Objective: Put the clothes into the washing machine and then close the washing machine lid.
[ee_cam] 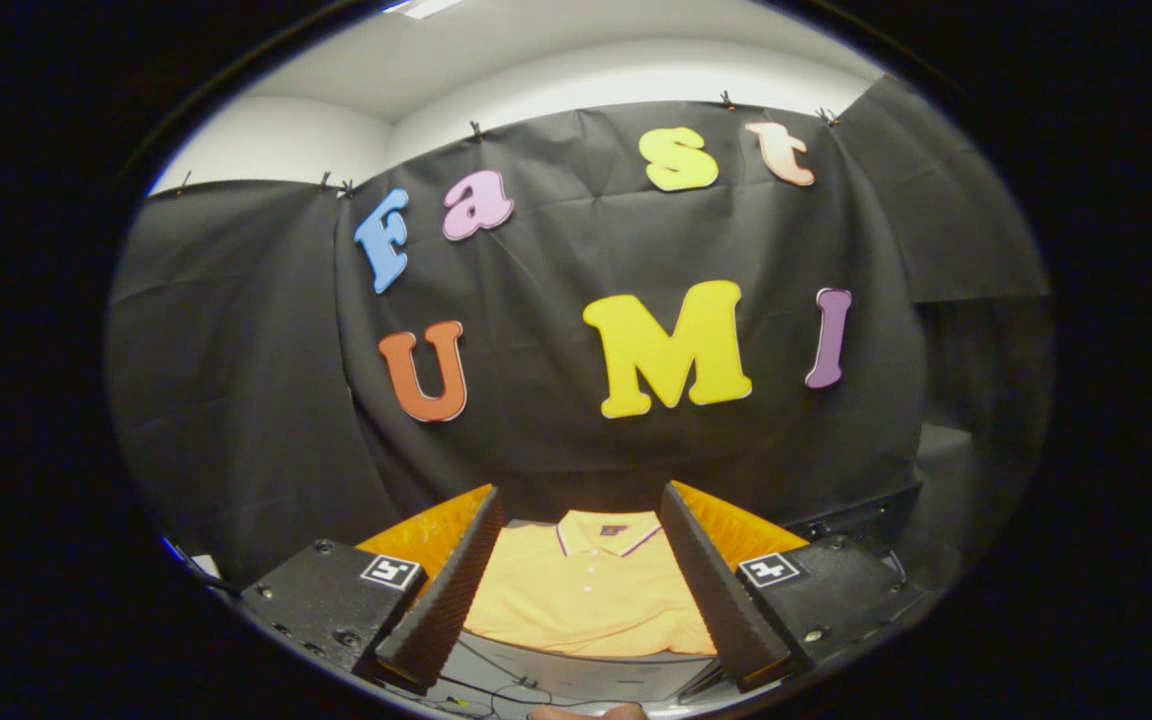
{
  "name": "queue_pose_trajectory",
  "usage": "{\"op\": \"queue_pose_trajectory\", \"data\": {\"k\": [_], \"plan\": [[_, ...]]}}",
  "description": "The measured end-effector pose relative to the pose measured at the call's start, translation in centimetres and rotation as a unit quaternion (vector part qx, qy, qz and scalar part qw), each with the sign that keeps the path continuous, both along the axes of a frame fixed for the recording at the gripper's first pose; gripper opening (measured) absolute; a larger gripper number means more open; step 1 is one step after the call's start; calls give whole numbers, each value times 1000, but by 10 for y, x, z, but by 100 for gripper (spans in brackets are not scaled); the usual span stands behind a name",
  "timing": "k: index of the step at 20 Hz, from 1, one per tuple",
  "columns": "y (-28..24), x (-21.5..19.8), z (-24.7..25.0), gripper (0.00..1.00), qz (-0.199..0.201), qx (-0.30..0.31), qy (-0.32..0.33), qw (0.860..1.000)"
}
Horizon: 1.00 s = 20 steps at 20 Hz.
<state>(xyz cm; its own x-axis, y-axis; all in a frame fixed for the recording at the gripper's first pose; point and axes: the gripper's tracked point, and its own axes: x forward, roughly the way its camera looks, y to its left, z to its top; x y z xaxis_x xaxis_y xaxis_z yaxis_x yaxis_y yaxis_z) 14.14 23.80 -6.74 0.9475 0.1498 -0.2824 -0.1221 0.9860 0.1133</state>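
Straight ahead, low in the frame: the gripper (581, 520) is held level, fingers spread wide, nothing between the pads. One finger (456, 580) runs up from the lower left, the other from the lower right, tips tilting a little toward each other.

Yellow polo shirt (586, 590) lies flat in the lower centre of the frame, seen through the gap between the fingers. It sits below and just ahead of them, not touched by either. Collar (608, 535) is at the far end, near the fingertips; the hem is toward the gripper's body. So the shirt's long axis runs away from the gripper, in line with the fingers, roughly centred between them. A button placket runs down the middle on the same line.

Shirt rests on an orange surface (426, 535) that shows outside each finger, at lower left and lower right. Its near edge hangs at the lip of a dark table edge (576, 675).

Black cloth wall (236, 380) fills the middle of the frame behind.

Washing machine: cannot place it from here.

Judgement: task at its start, shirt not yet picked up. The coming move looks like a drop downward and slightly forward onto the cloth, the fingers closing across the shirt's width to pinch up a fold near the chest or collar. Flat fabric may slip a shallow pinch.
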Motion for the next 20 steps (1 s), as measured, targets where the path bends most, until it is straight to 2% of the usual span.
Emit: {"op": "queue_pose_trajectory", "data": {"k": [5,9,12,14,17,20], "plan": [[25,26,-37,100,8,-23,83,996],[29,52,-77,100,15,-61,151,986],[30,71,-107,100,25,-49,211,976],[31,83,-131,100,28,-34,266,963],[29,97,-164,99,29,-23,350,936],[27,108,-184,99,35,-23,403,914]]}}
